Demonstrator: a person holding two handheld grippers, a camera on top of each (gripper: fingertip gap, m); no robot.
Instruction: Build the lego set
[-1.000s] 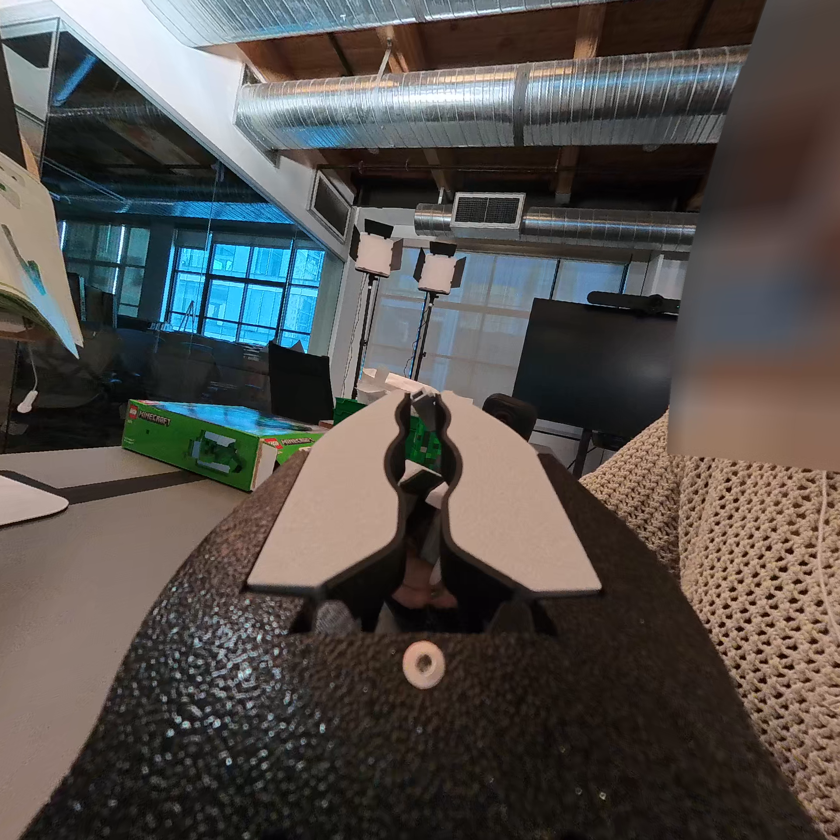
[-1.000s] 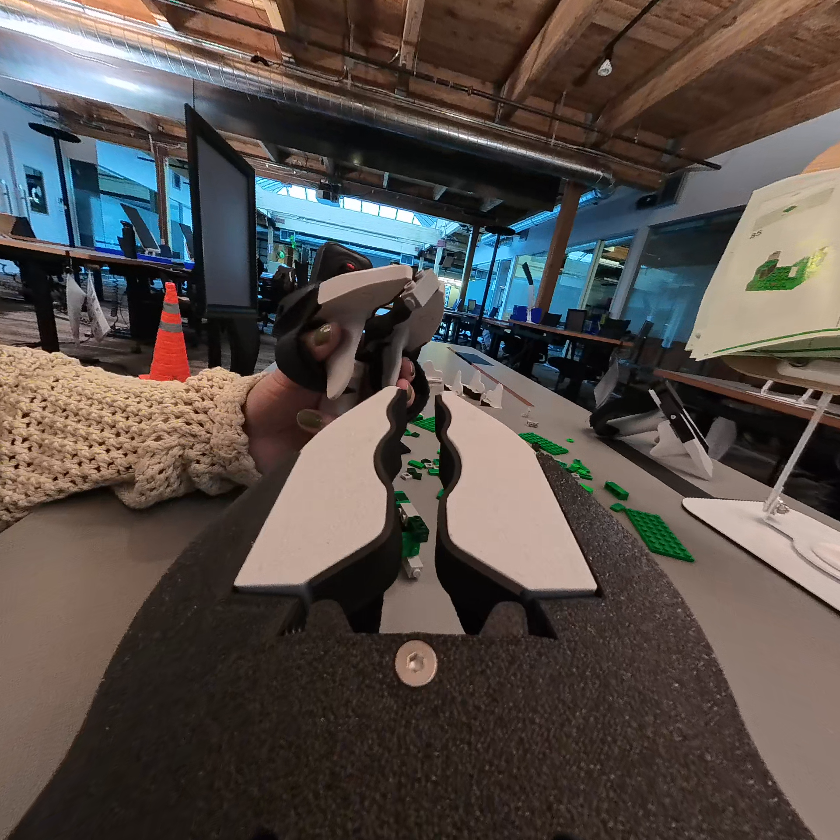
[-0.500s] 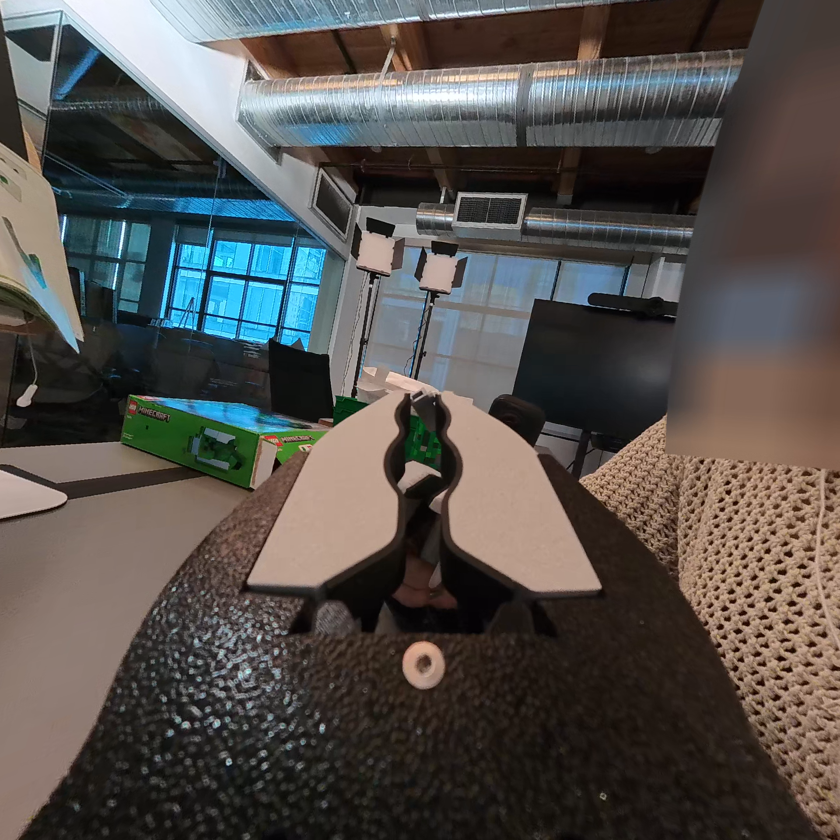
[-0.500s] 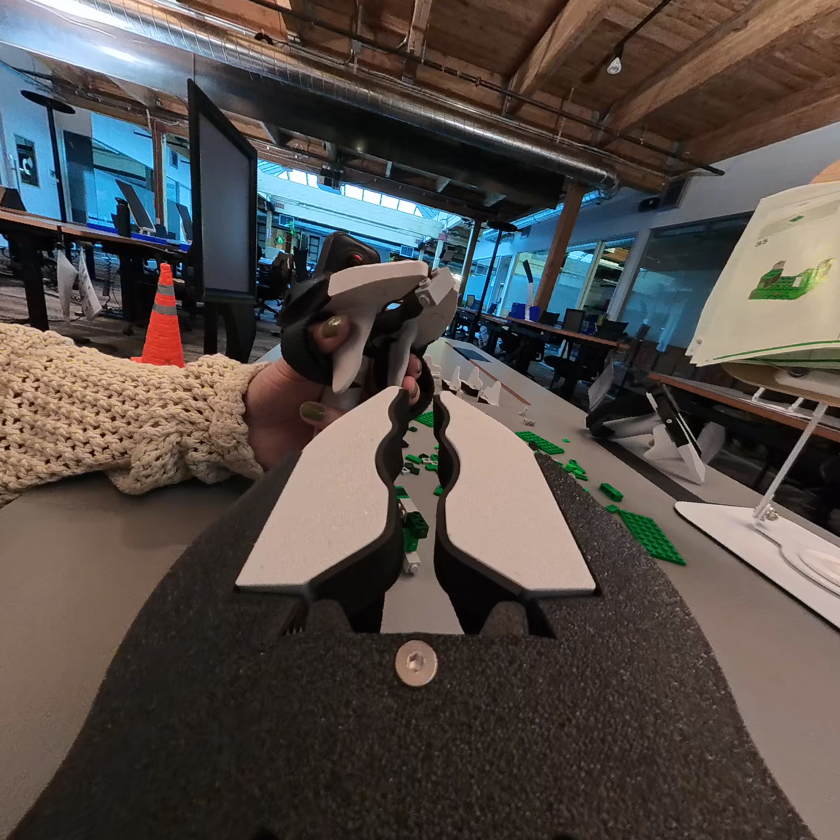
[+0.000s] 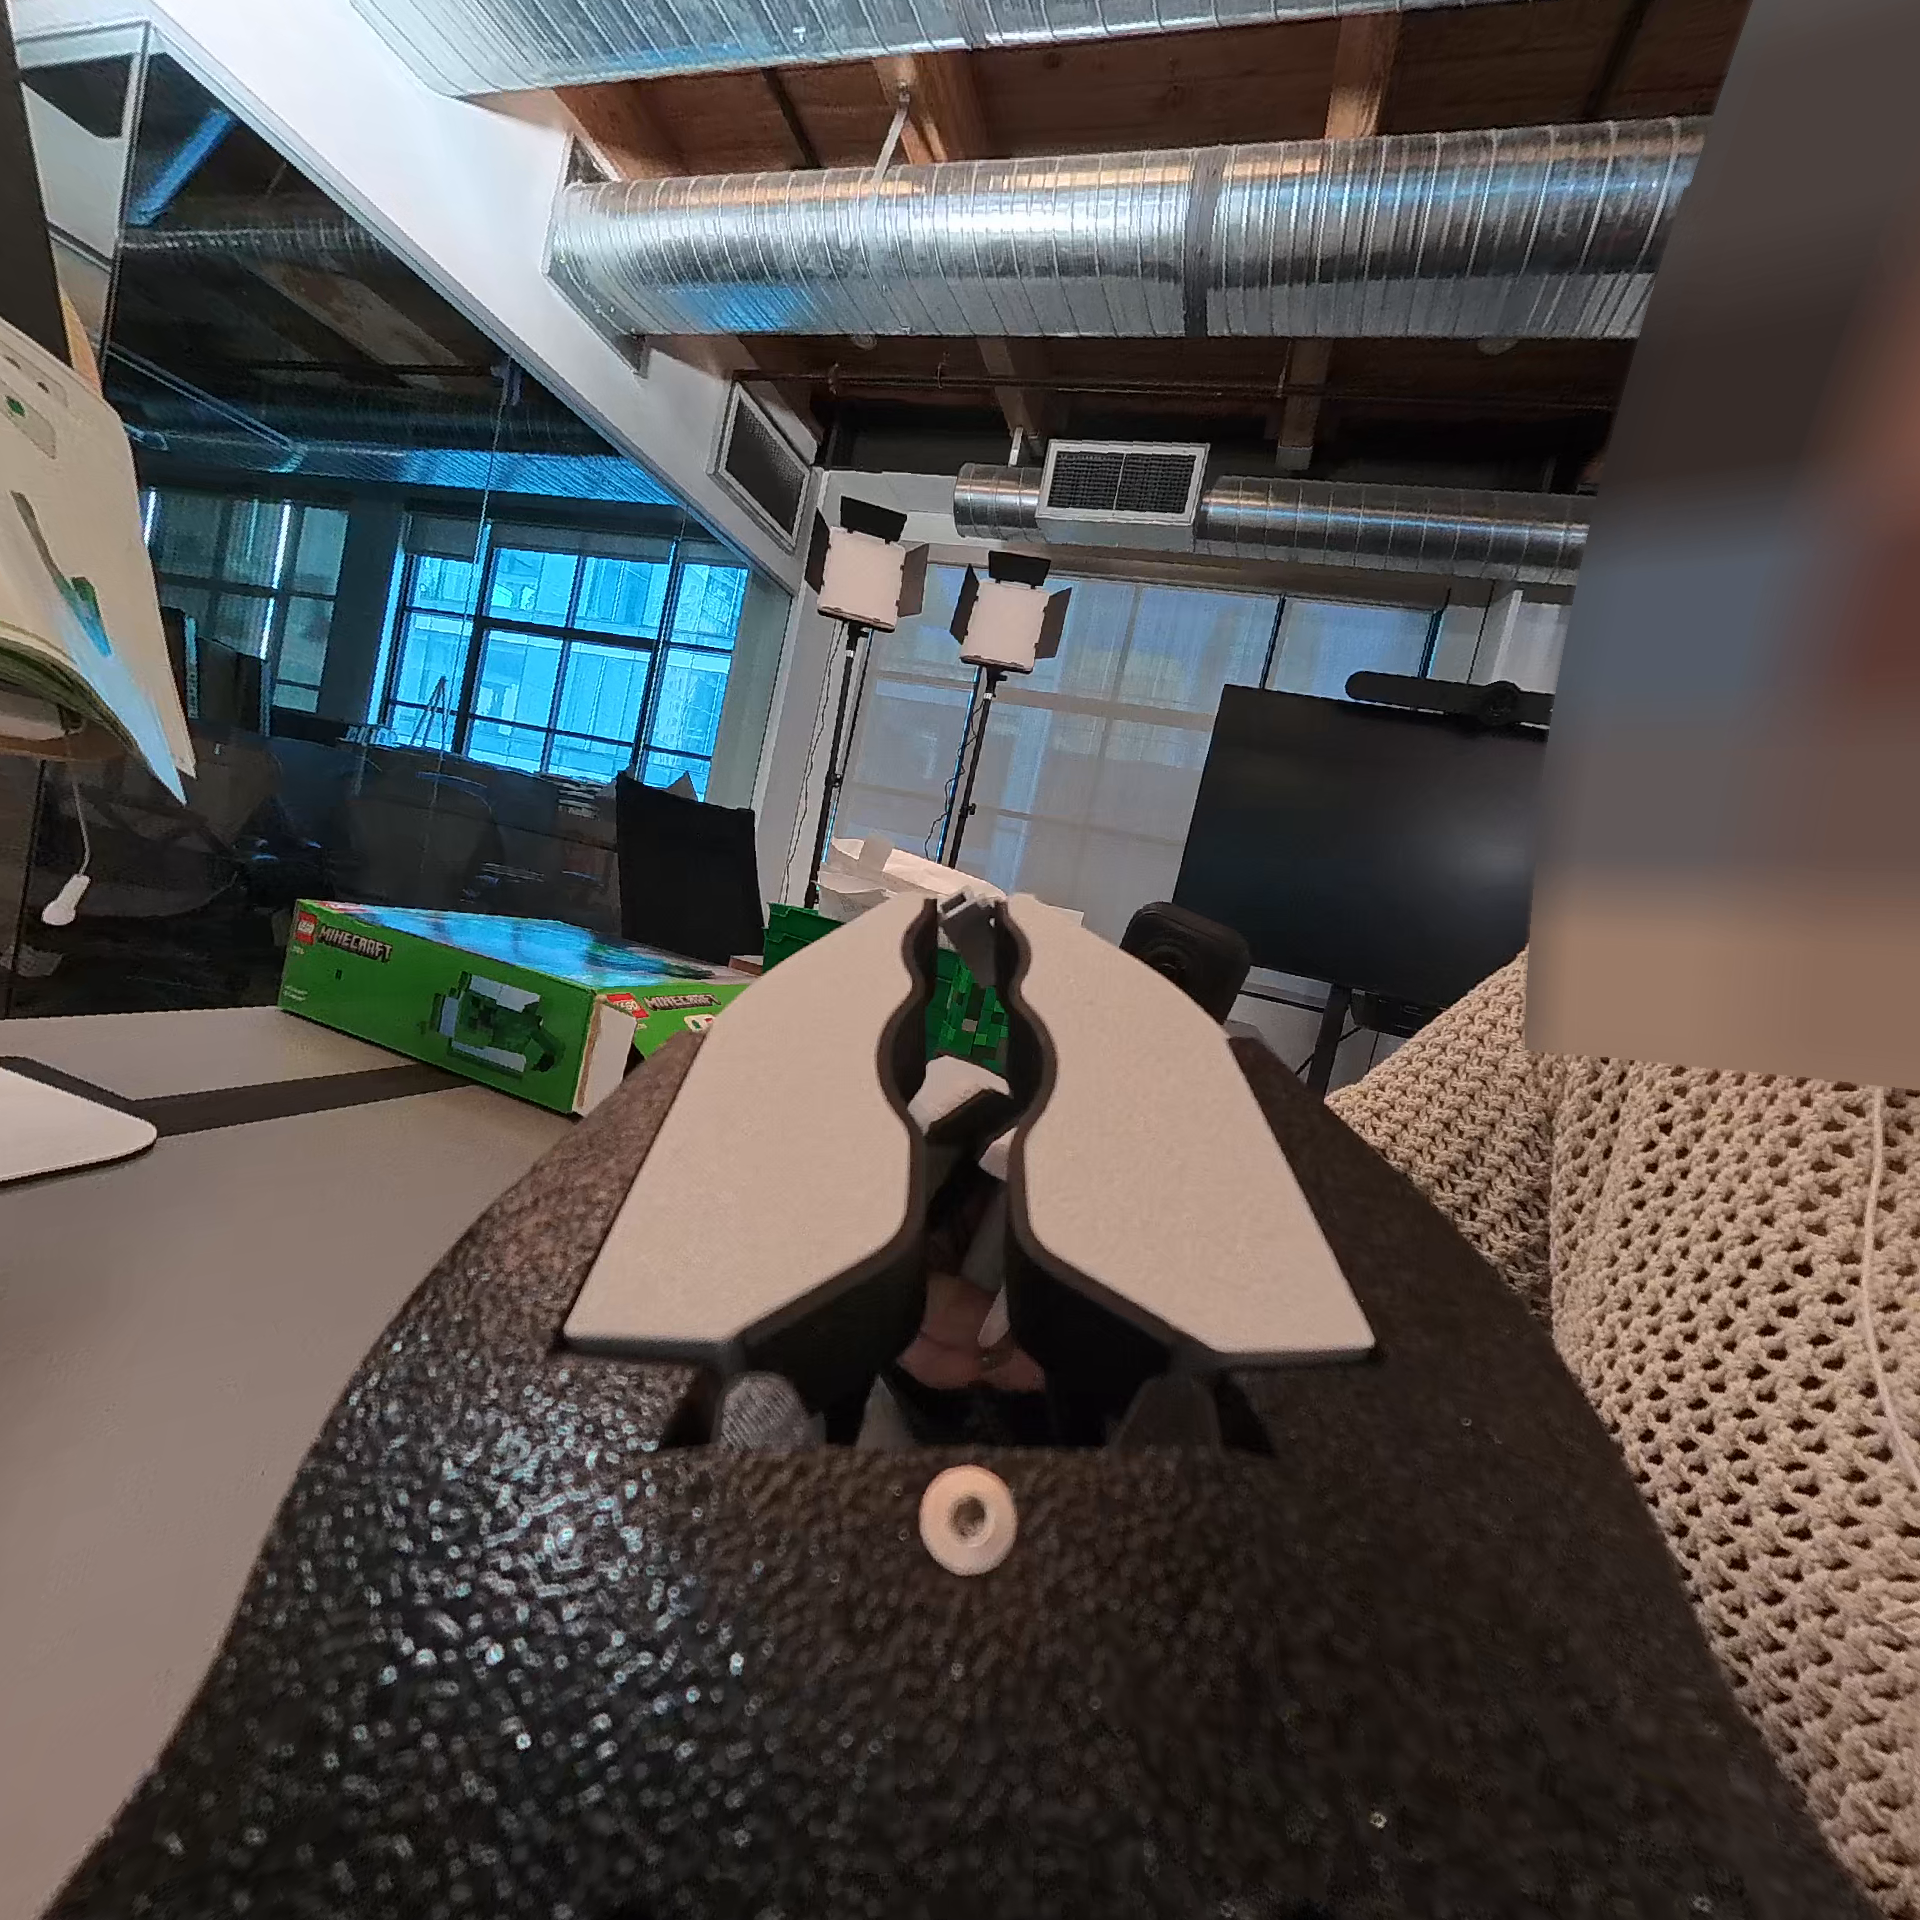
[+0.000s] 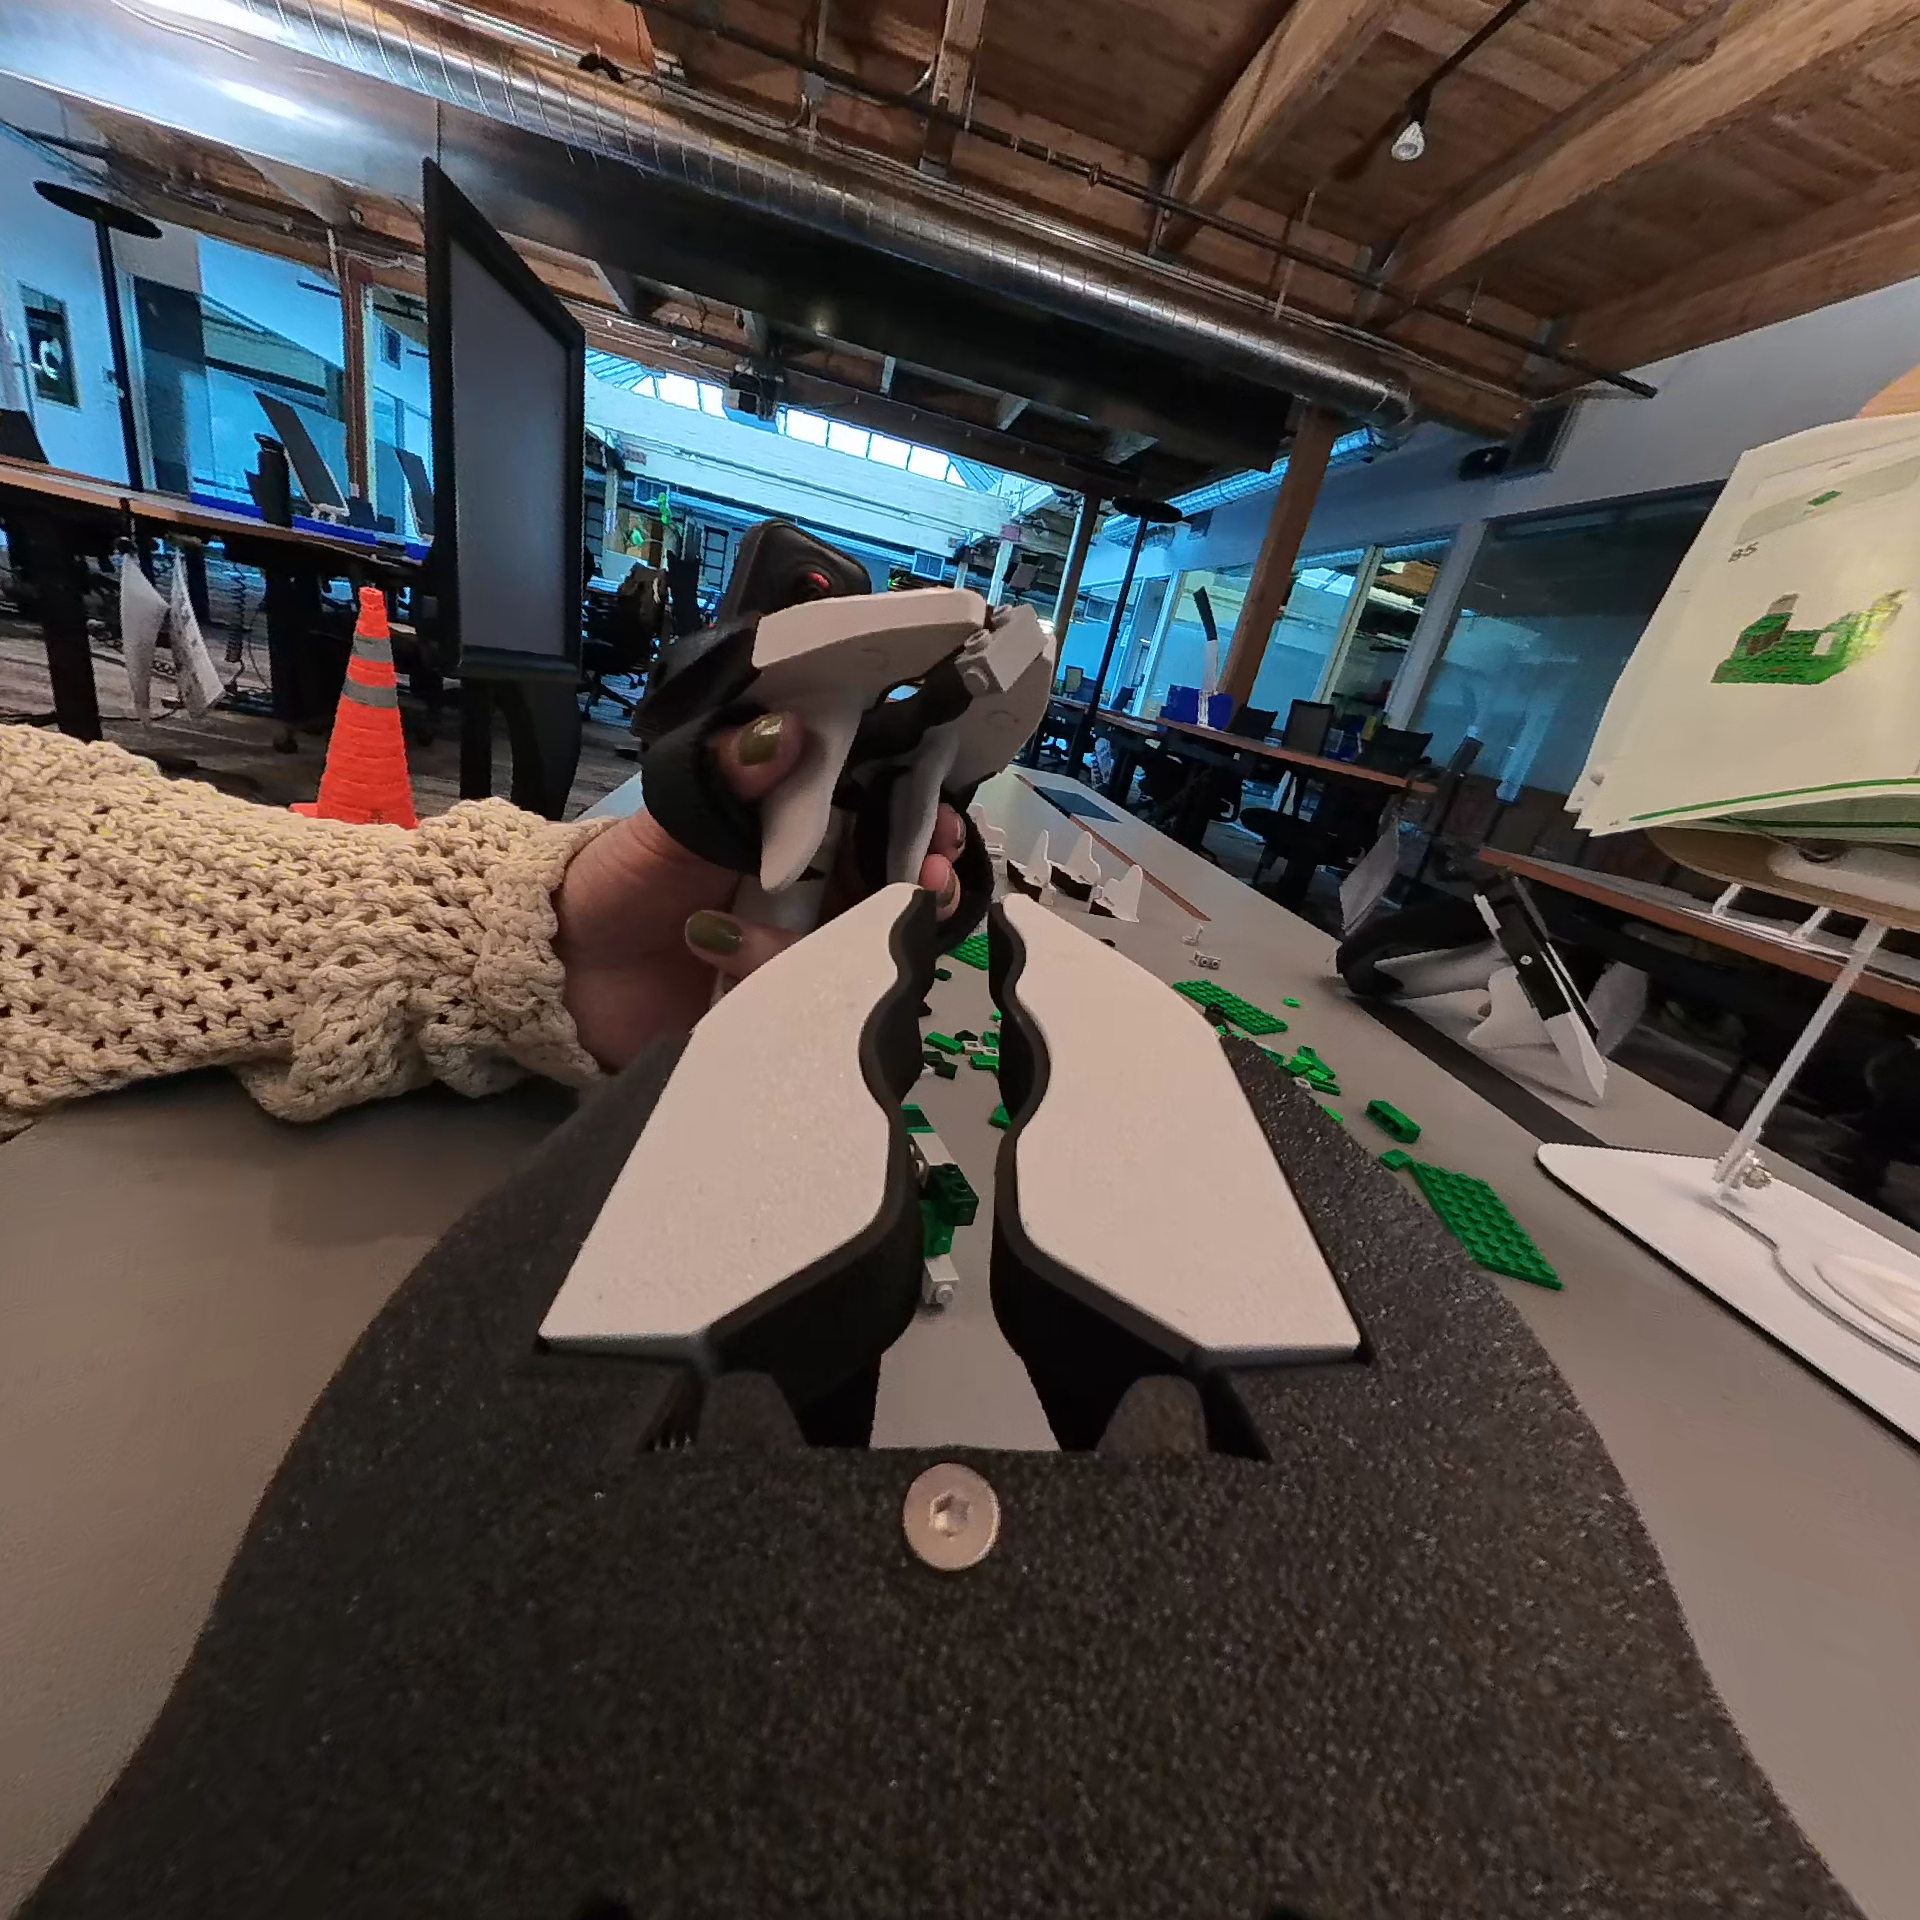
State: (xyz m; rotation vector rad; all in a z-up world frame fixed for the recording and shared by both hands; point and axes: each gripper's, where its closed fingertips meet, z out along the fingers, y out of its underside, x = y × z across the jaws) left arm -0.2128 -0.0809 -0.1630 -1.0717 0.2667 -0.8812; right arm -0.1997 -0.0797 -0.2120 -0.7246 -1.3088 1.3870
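Green bricks (image 6: pixel 971 1049) lie scattered on the grey table (image 6: pixel 208 1299), with a flat green studded plate (image 6: pixel 1481 1224) off to the right, near the white foot of a stand (image 6: pixel 1683 1205) that holds an open instruction booklet (image 6: pixel 1766 665). A few white bits sit among the green ones, and a dark green brick (image 6: pixel 951 1195) shows through the gap of the right gripper (image 6: pixel 956 914). That gripper hangs low over the table, fingers a little apart and holding nothing. Beyond it, raised off the table, the left gripper (image 6: pixel 982 649) is held by a hand (image 6: pixel 644 935) in a cream knitted sleeve (image 6: pixel 260 935); its fingers are clenched on a small pale grey piece (image 6: pixel 977 657). From the left wrist view that piece (image 5: pixel 964 920) peeks out at the fingertips of the left gripper (image 5: pixel 966 914), tilted upward. A green box (image 5: pixel 468 997) lies farther back on the table (image 5: pixel 208 1299).
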